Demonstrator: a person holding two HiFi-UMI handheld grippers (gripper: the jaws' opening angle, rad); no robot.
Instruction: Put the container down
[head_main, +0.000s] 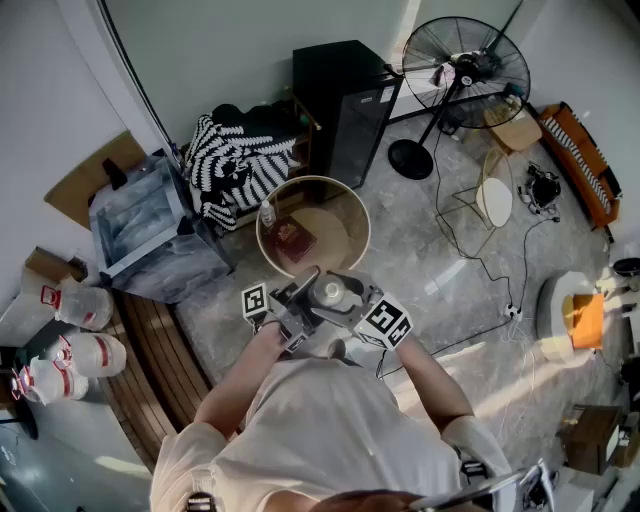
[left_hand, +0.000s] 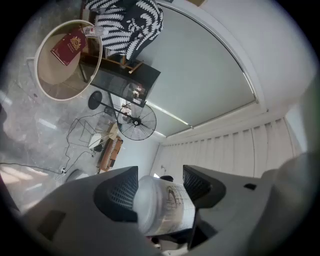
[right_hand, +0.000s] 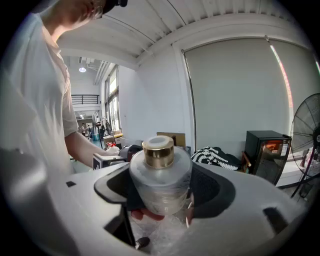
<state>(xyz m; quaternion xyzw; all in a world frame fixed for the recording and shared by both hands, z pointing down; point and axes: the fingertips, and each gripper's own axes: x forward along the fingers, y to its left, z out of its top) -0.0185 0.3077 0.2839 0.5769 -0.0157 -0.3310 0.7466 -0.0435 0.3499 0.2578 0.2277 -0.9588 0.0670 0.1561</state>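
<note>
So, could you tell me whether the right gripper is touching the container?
Touching. The right gripper view shows the container pressed between both pads of the right gripper, with no gap.

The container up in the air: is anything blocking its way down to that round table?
Nothing visible does. The container hangs by the near edge of the round table. A red book and a small bottle take its left part; the right part looks bare.

Container (right_hand: 160, 175) between left claw (left_hand: 160, 192) and right claw (right_hand: 162, 187), just before the bench (head_main: 352, 215).
Book (head_main: 293, 241) and bottle (head_main: 267, 213) on bench; cabinet (head_main: 340, 95) behind it, fan (head_main: 465, 60) to cabinet's right.
</note>
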